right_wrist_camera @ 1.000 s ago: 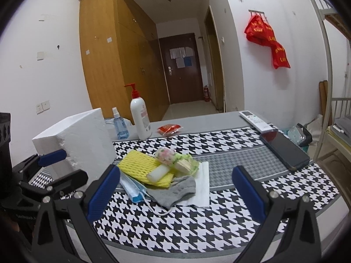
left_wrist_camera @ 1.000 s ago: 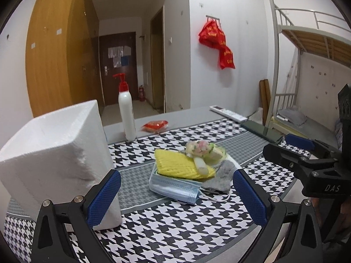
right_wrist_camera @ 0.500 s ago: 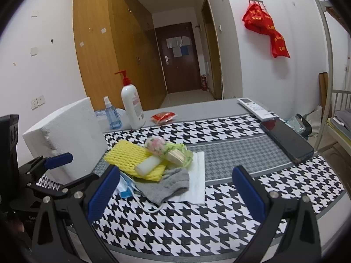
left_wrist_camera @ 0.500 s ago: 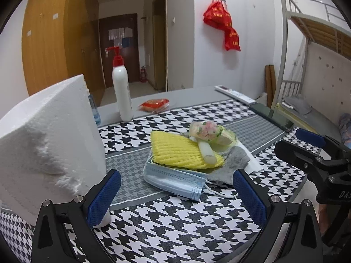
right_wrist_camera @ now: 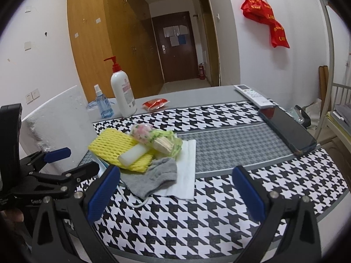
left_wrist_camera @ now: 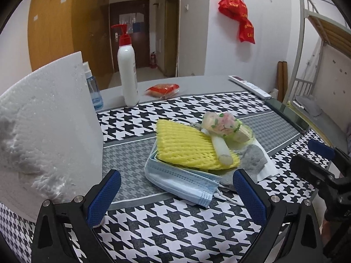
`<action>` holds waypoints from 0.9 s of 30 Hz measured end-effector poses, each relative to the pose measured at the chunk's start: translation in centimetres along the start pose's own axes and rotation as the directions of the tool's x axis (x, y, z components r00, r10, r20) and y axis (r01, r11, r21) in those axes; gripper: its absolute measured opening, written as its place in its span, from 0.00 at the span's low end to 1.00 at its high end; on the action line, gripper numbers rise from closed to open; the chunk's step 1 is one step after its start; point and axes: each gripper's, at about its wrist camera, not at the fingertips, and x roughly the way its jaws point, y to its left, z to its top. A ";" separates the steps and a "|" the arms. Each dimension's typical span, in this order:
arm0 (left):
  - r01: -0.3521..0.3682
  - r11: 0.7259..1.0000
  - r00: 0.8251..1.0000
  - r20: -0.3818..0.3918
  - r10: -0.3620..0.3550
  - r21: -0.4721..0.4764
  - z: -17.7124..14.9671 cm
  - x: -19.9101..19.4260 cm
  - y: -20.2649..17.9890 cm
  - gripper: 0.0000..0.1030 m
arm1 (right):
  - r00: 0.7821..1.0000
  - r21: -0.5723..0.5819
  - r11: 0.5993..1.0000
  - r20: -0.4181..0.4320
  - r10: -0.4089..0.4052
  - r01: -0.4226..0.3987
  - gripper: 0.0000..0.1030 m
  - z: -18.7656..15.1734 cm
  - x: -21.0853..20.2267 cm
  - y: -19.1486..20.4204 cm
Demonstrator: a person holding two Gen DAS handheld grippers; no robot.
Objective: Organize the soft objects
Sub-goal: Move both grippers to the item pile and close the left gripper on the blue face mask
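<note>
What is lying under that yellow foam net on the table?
A blue face mask lies directly under the yellow foam net. Whether anything else sits between or below them is covered.

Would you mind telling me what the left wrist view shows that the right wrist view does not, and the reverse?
Only the left wrist view shows the blue face mask laid out in full under the yellow foam net, and the bunk bed frame. Only the right wrist view shows the whole dark phone and the wall sockets. Both show the grey sock, the pump bottle, the foam block, the remote, and both grippers, left and right, with jaws open and empty.
</note>
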 end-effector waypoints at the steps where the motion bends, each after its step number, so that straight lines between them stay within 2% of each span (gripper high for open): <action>1: -0.007 1.000 1.000 -0.004 0.007 -0.002 0.0 0.2 0.0 0.99 | 1.000 -0.003 1.000 -0.011 0.002 -0.002 1.00 0.0 0.3 -0.1; 6: -0.023 0.999 1.000 -0.019 0.022 -0.025 0.5 0.9 -0.3 0.99 | 0.999 -0.004 1.000 -0.045 0.015 -0.015 1.00 -0.1 1.3 -0.1; 9: 0.000 0.999 1.000 -0.029 -0.001 -0.039 0.6 1.3 -0.6 0.97 | 0.999 -0.009 1.000 -0.049 0.024 -0.024 1.00 0.0 1.5 -0.2; 16: -0.041 0.998 0.997 -0.069 0.038 -0.041 0.5 2.7 -0.8 0.89 | 0.997 -0.014 0.999 -0.061 0.039 -0.040 1.00 0.3 2.0 -0.6; 23: -0.094 0.995 0.992 -0.089 0.090 -0.033 -0.2 3.0 -0.3 0.88 | 0.996 -0.015 0.998 -0.072 0.053 -0.054 1.00 0.4 2.2 -0.9; 27: -0.076 0.996 0.993 -0.099 0.071 -0.047 -0.1 3.0 -0.4 0.88 | 0.995 -0.023 0.998 -0.080 0.061 -0.063 1.00 0.4 2.4 -0.8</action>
